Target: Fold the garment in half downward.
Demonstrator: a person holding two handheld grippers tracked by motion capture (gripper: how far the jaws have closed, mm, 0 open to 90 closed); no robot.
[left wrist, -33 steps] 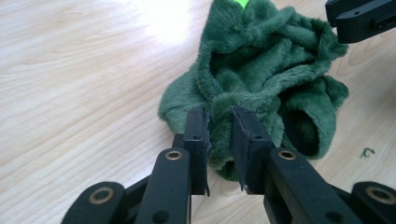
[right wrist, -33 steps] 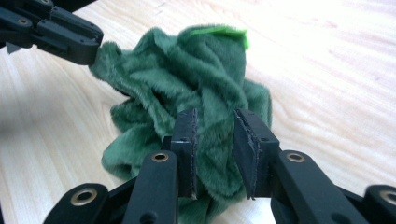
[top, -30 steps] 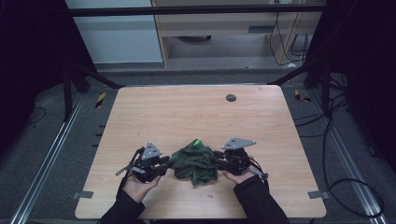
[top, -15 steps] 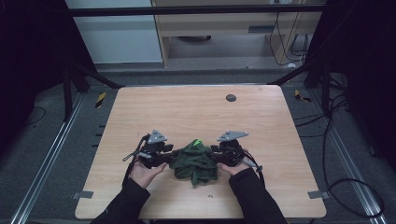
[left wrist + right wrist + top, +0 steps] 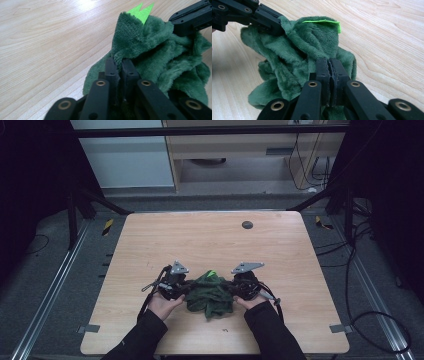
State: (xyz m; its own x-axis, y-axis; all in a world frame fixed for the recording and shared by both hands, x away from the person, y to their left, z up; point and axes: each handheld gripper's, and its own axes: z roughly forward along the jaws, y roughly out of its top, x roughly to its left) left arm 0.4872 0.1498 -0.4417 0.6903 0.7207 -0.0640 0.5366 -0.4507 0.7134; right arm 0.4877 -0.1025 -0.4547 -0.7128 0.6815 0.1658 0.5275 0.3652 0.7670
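A dark green fleece cloth (image 5: 210, 295) with a bright green tag (image 5: 212, 273) lies bunched near the table's front edge. My left gripper (image 5: 186, 288) is at its left side and my right gripper (image 5: 234, 289) at its right. In the left gripper view the jaws have just closed and pinch a fold of the cloth (image 5: 150, 50) at the left gripper's tips (image 5: 119, 65). The right gripper (image 5: 329, 65) has just closed the same way on an edge of the cloth (image 5: 294, 55). The tag (image 5: 324, 22) stands at the top of the heap.
The wooden table (image 5: 210, 240) has a small dark round spot (image 5: 247, 224) near its far edge. Metal rails and cables run along the floor on both sides. A person's hands and dark sleeves (image 5: 145, 335) come in from the bottom.
Both grippers' jaws have shut on the cloth. The left gripper has moved right and away from the front edge, and the cloth is bunched tighter between the two.
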